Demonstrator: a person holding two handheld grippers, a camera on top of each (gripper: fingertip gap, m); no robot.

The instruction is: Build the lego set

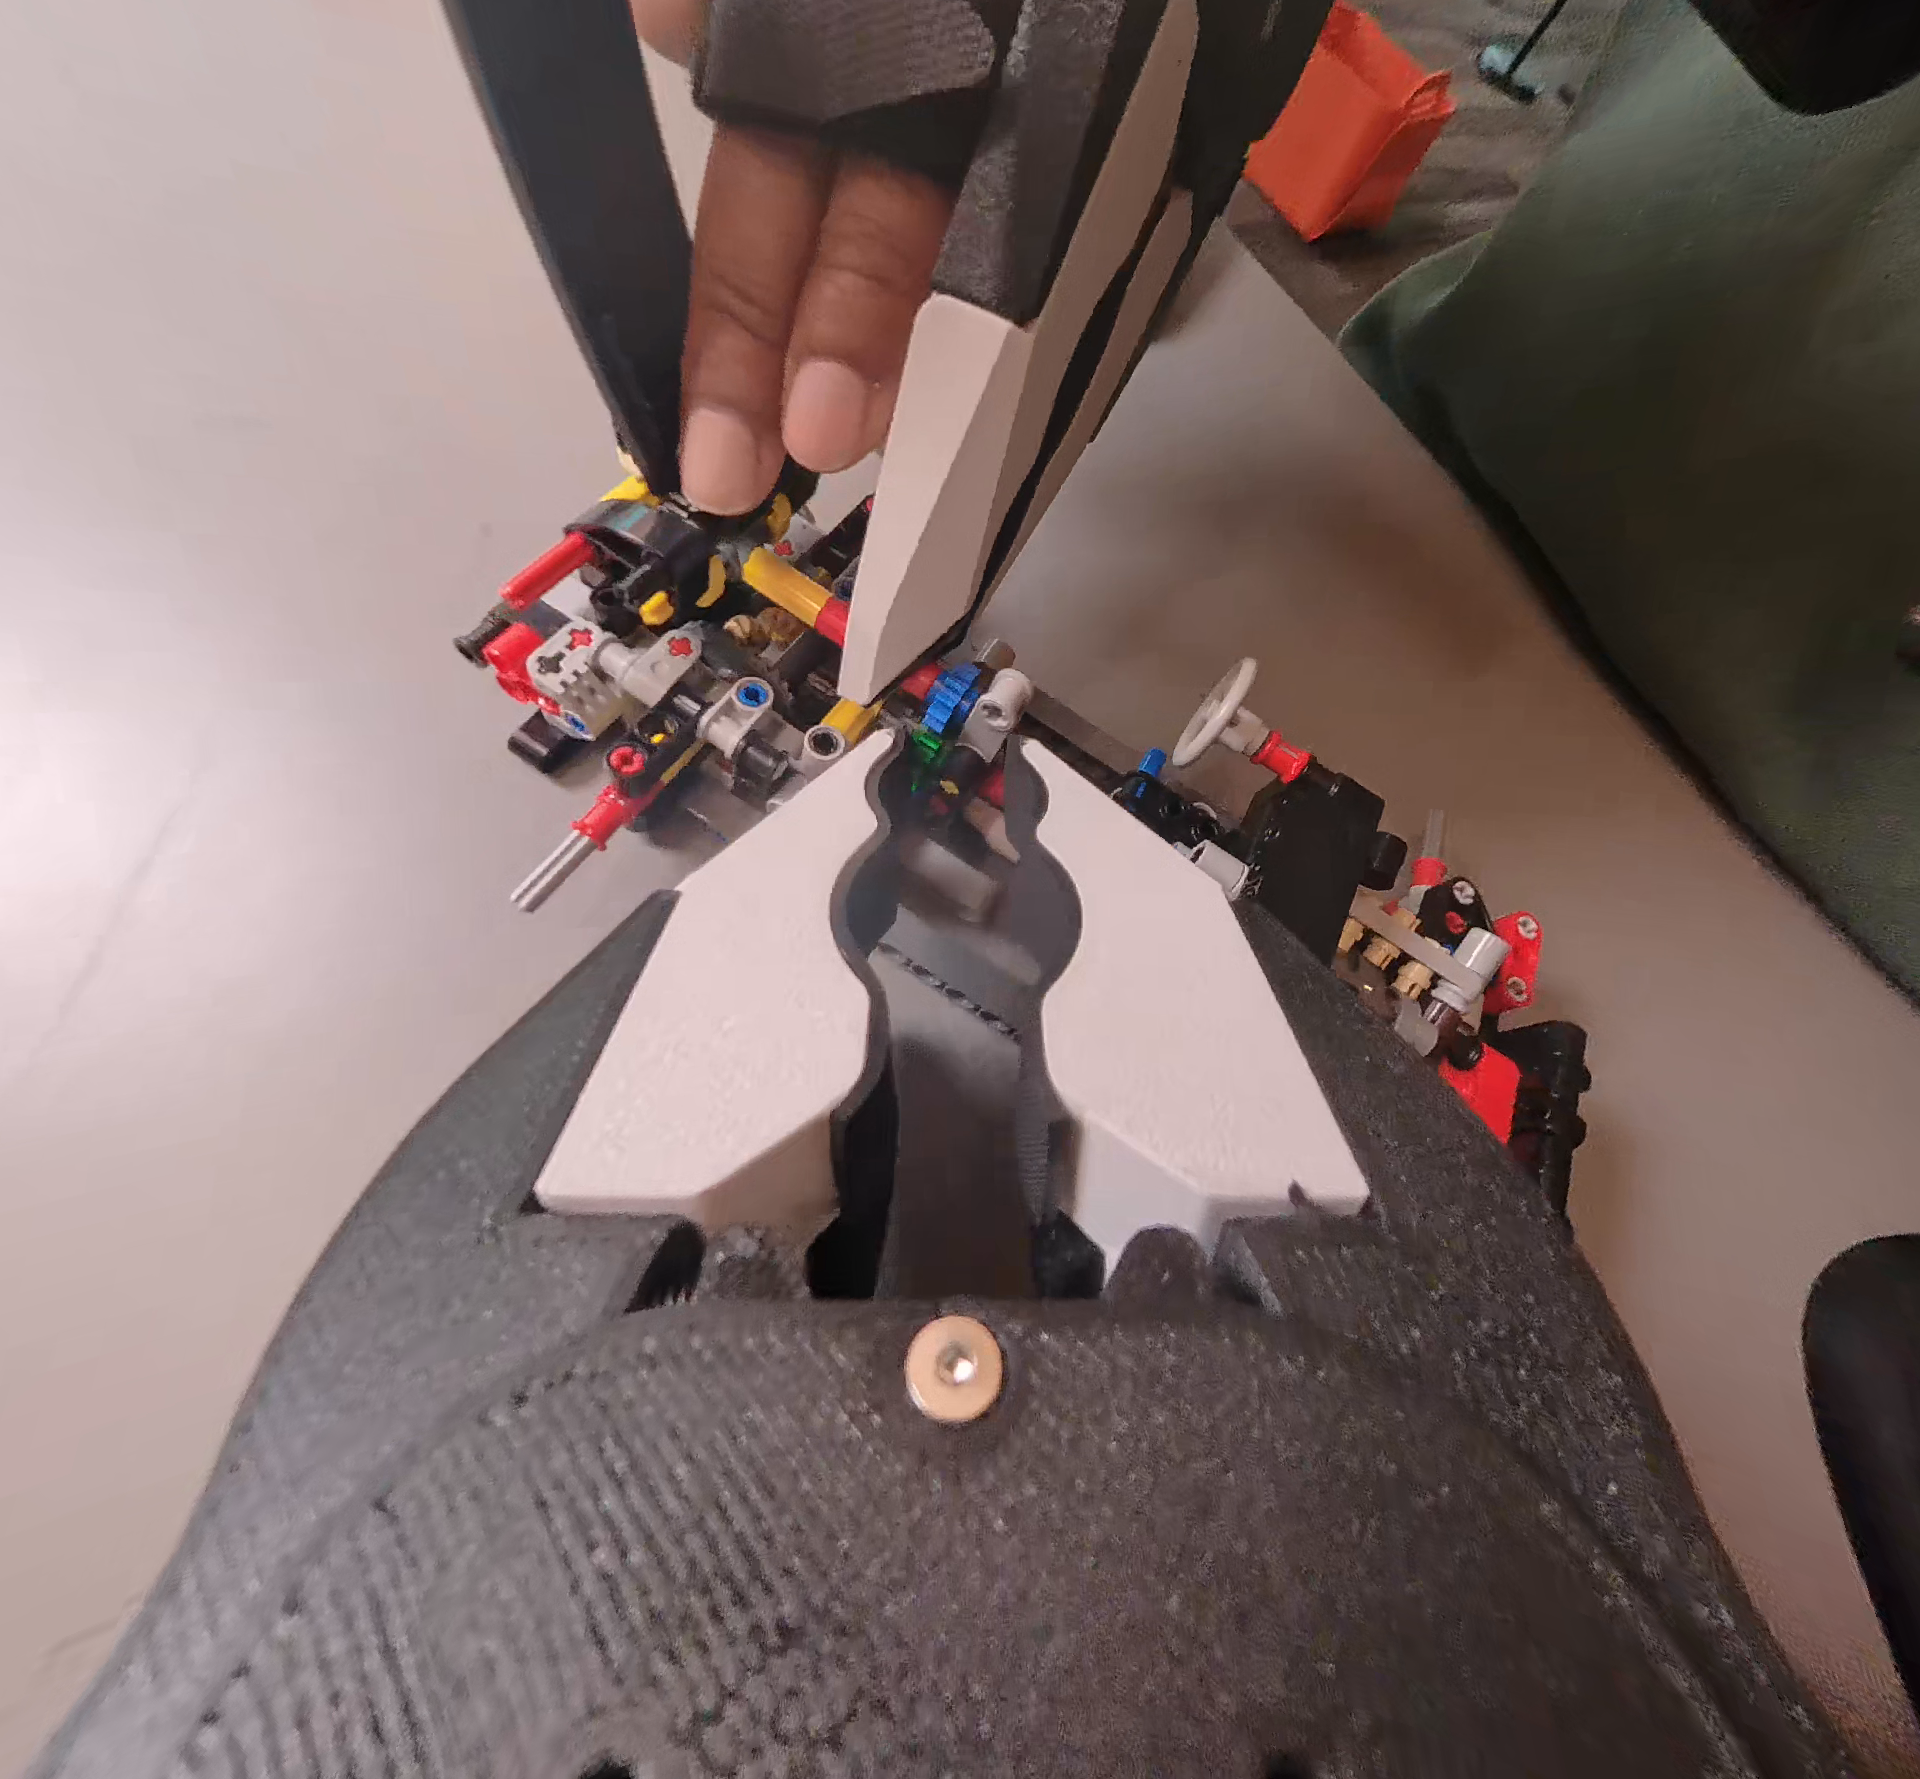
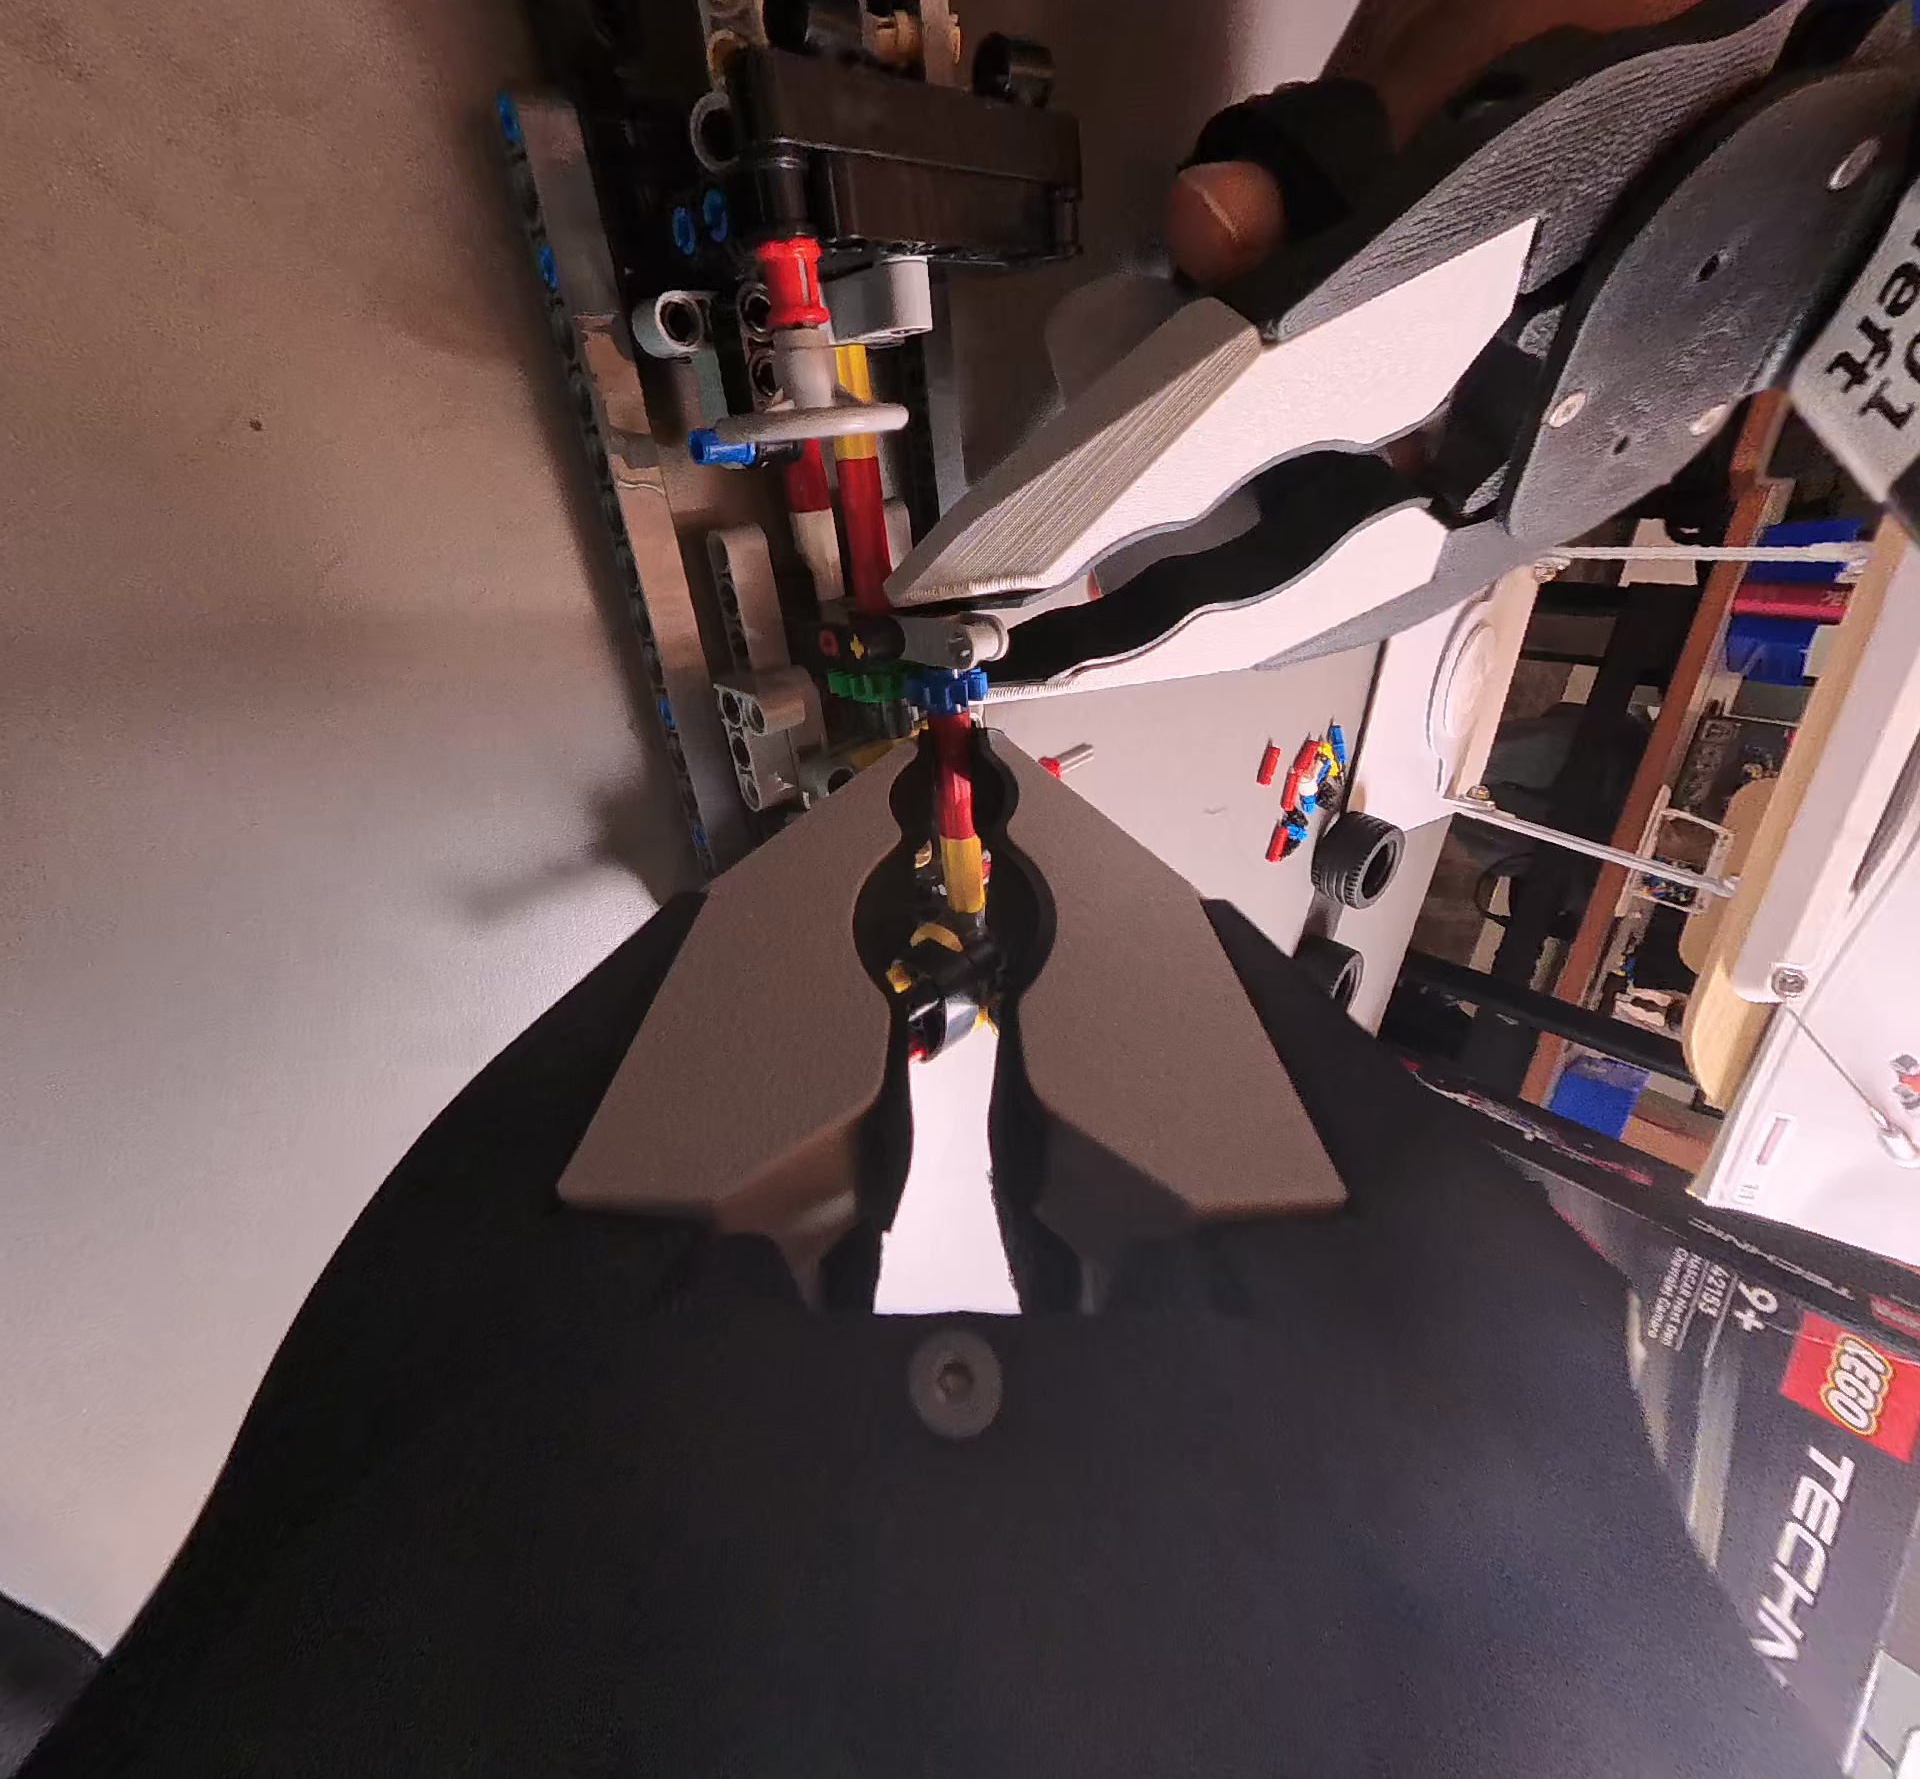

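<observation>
1. The partly built lego model (image 1: 1039, 794) lies on the pale worktop (image 1: 260, 586), a long frame of black, grey, red and yellow pieces running from the upper left toward the lower right in the left wrist view, close to the worktop's right-hand edge.
2. The left gripper (image 1: 951, 753) reaches the model's middle with its white fingers (image 1: 748, 1002) drawn narrow; in the right wrist view its tips pinch a small grey connector (image 2: 951, 636) just above the blue gear (image 2: 945, 687) and green gear (image 2: 860, 685).
3. The right gripper (image 2: 951, 753) comes down on the model's other end. Its fingers (image 2: 748, 1023) stand narrow around a red and yellow axle (image 2: 954, 825), though whether the pads actually press on it cannot be told.
4. In the left wrist view a bare hand (image 1: 779, 327) on the right gripper rests two fingertips on a black and yellow piece (image 1: 686, 555) at the model's far end.
5. A white steering wheel (image 1: 1218, 709) sticks up from the frame's middle, and a red rear section (image 1: 1496, 1023) sits near the worktop's edge.
6. Left of the model the worktop lies open and bare in both views, giving free room on that side.
7. Beyond the right edge stand a green upholstered seat (image 1: 1714, 482) and an orange bag (image 1: 1351, 140) on the floor.
8. In the right wrist view loose small red and blue pieces (image 2: 1304, 794) and two black tyres (image 2: 1361, 862) lie farther along the worktop, near a dark set box (image 2: 1766, 1417).
</observation>
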